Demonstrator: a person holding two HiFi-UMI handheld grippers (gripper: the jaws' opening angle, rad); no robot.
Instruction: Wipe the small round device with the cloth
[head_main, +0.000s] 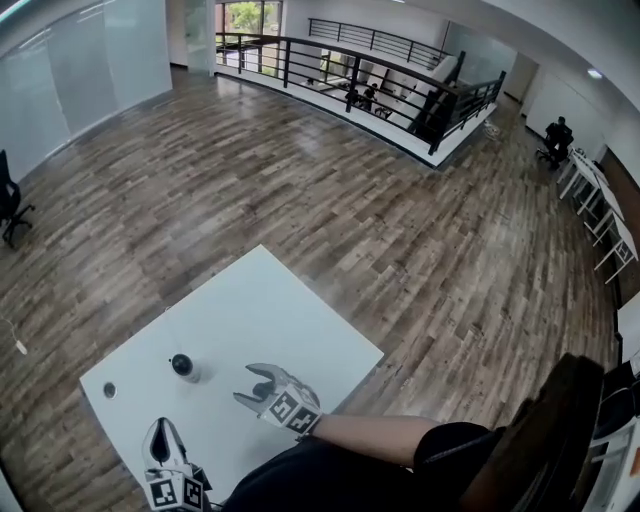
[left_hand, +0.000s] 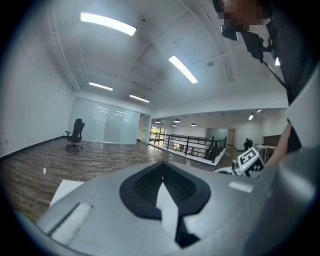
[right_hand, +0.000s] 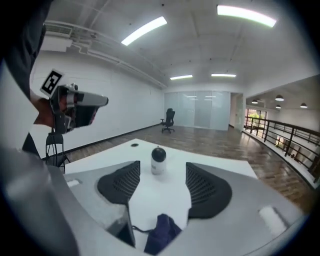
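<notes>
Right gripper view puts the small round device (right_hand: 158, 161) upright on the white table (right_hand: 225, 166), just beyond the fingertips of the right gripper (right_hand: 163, 171) and centred in the gap between them. That gripper's jaws stand wide apart with no pad pressing on anything. The dark blue cloth (right_hand: 161, 236) lies bunched low at the throat between them, loose. The step in hand looks like taking hold of the cloth, so a good grip should come first: shut the pads on a fold that leaves a flap hanging past the fingertips, so that fabric, not bare jaw, meets the device. In the head view the device (head_main: 182, 367) stands towards the near left part of the table, with the left gripper (head_main: 162, 428) near it, tilted upward, its jaws together. A pale sliver shows at their seam, but I cannot tell what it is. The device looks small and light and may slide or tip under a sideways wipe, so bracing it with the left gripper and stroking gently over the dome seems wise.
</notes>
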